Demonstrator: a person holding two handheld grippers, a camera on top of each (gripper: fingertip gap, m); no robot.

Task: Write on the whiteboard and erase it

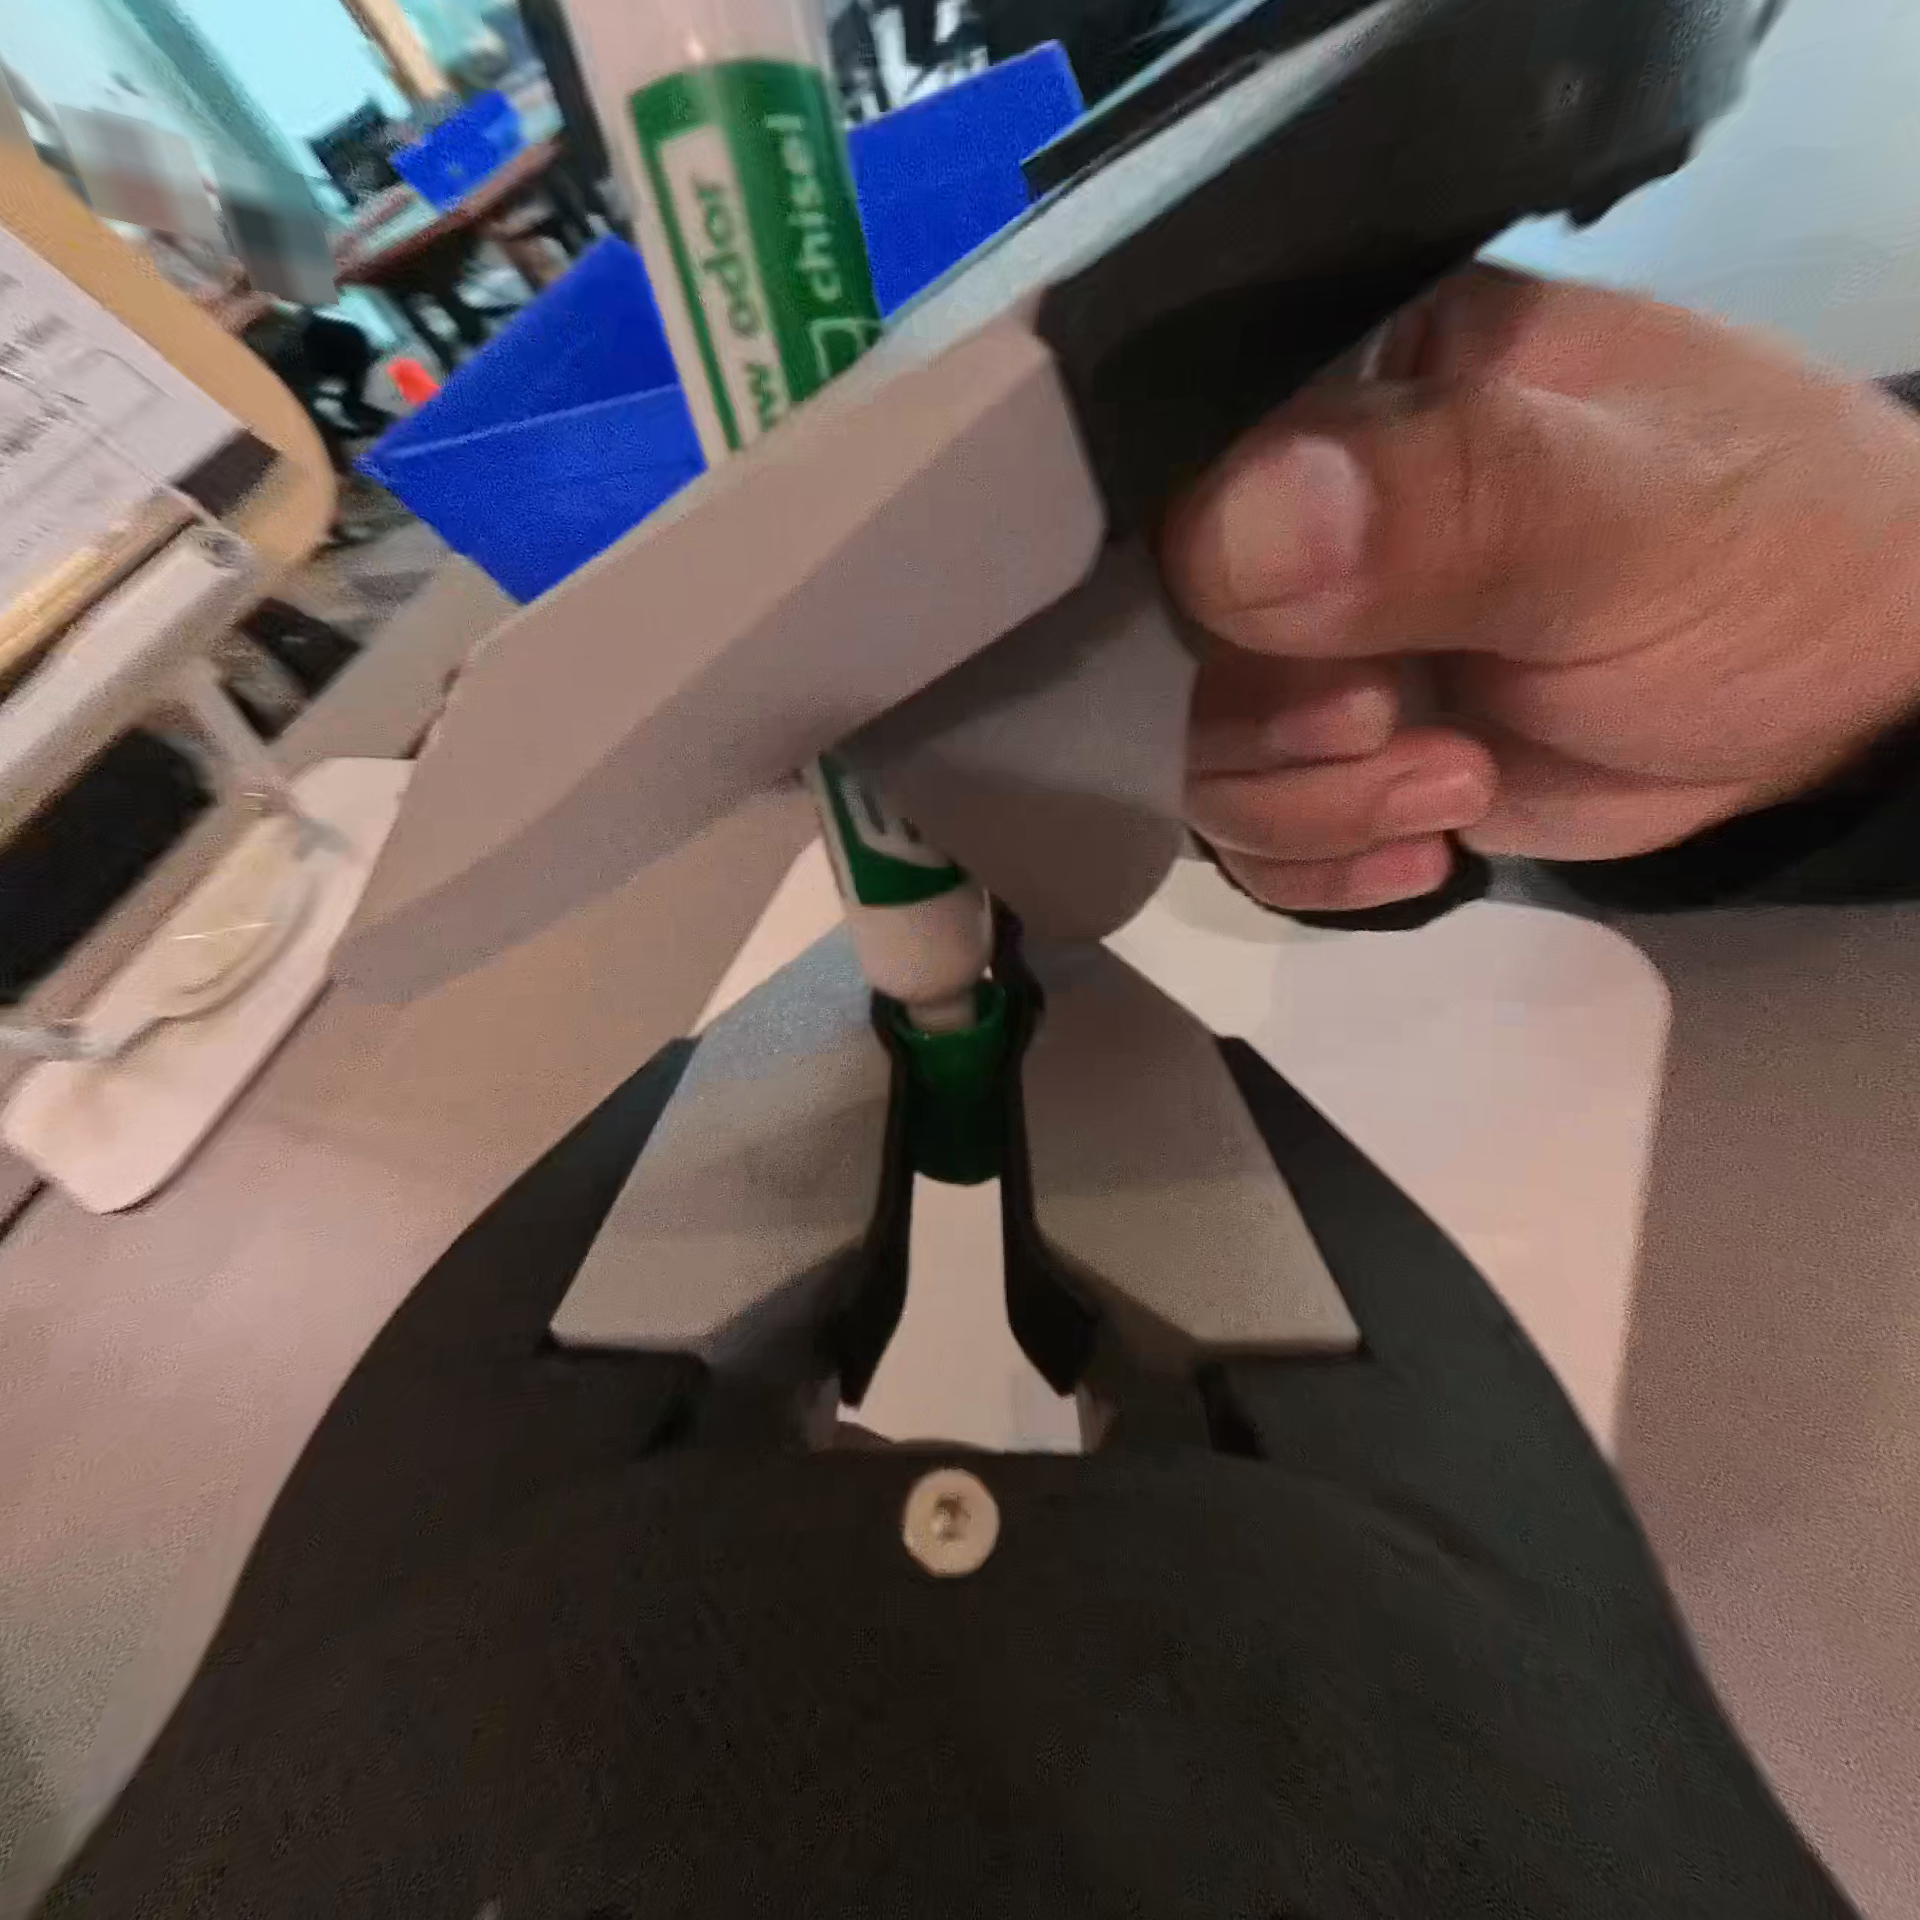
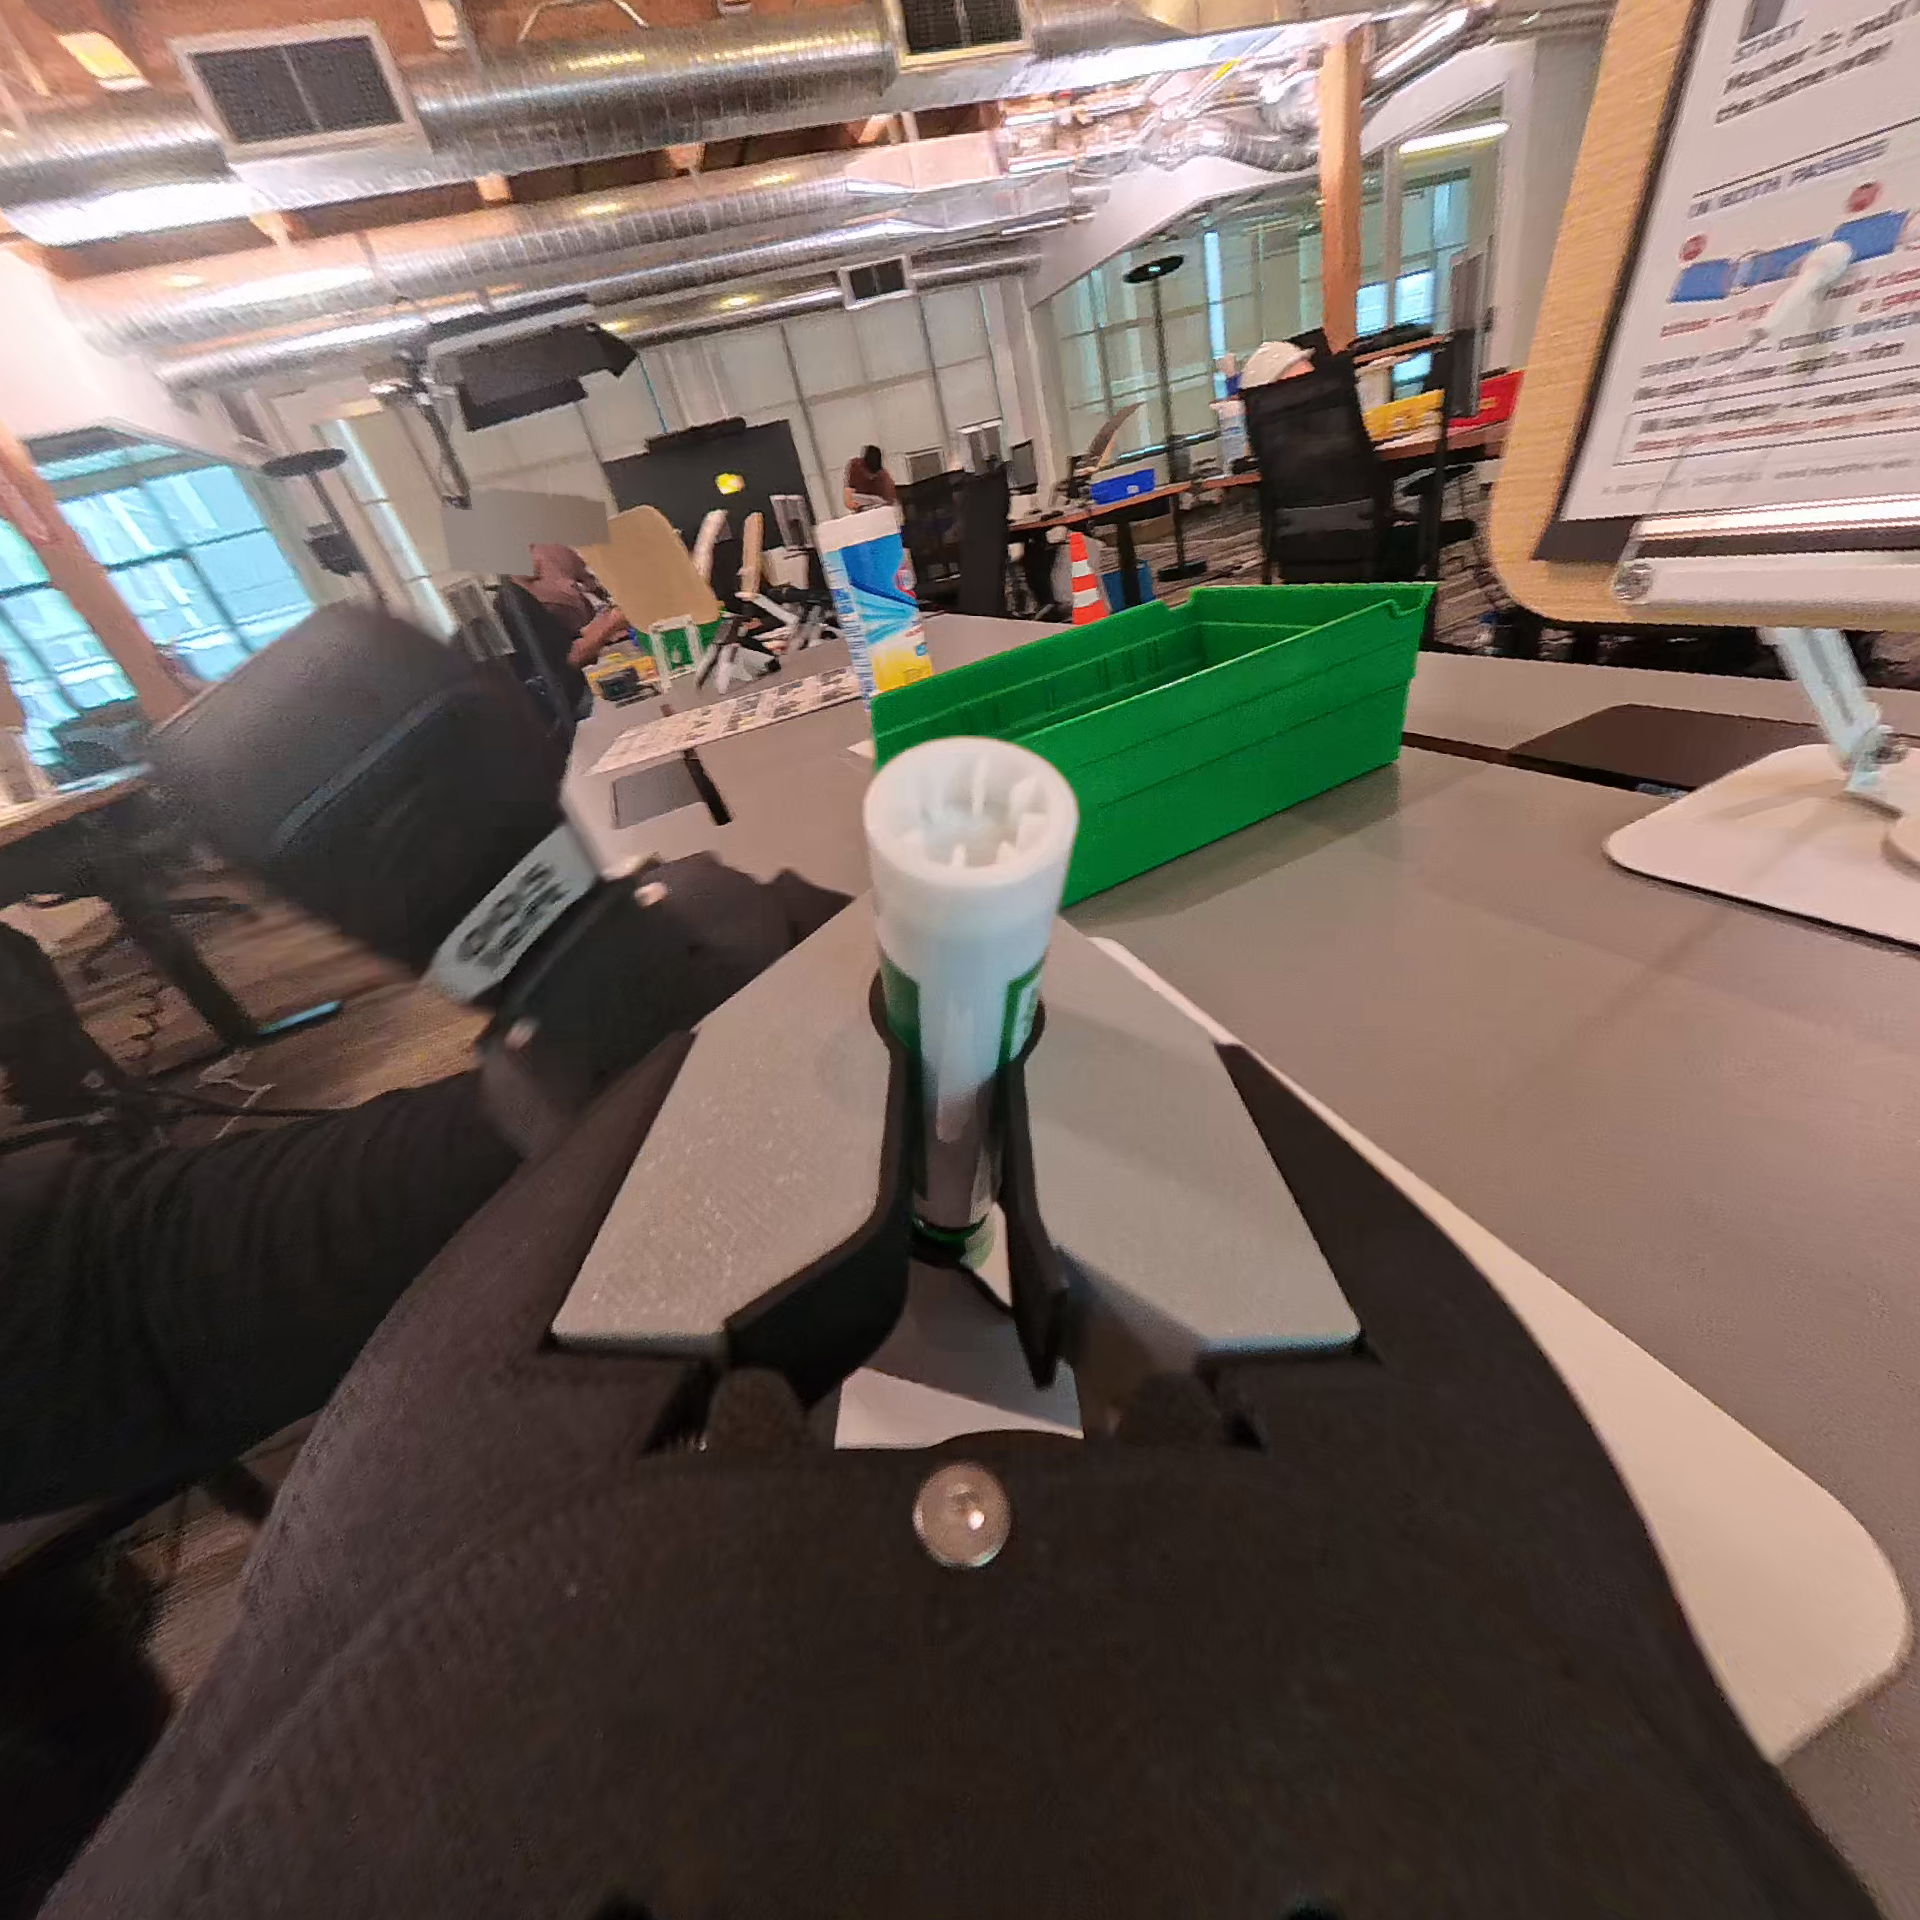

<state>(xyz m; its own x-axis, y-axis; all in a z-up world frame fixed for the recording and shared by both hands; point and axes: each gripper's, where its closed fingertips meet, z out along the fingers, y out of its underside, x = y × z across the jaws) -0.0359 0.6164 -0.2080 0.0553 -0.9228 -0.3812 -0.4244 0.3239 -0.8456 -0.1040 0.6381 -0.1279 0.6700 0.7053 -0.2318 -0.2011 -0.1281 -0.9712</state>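
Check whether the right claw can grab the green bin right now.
Probably not yet. The right claw is shut on the marker, its tip in the cap that the left claw grips. Nothing seems to stand between it and the green bin, but the claw is full.

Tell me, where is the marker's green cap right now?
In the left wrist view, the green cap sits pinched in the left gripper, directly below the marker.
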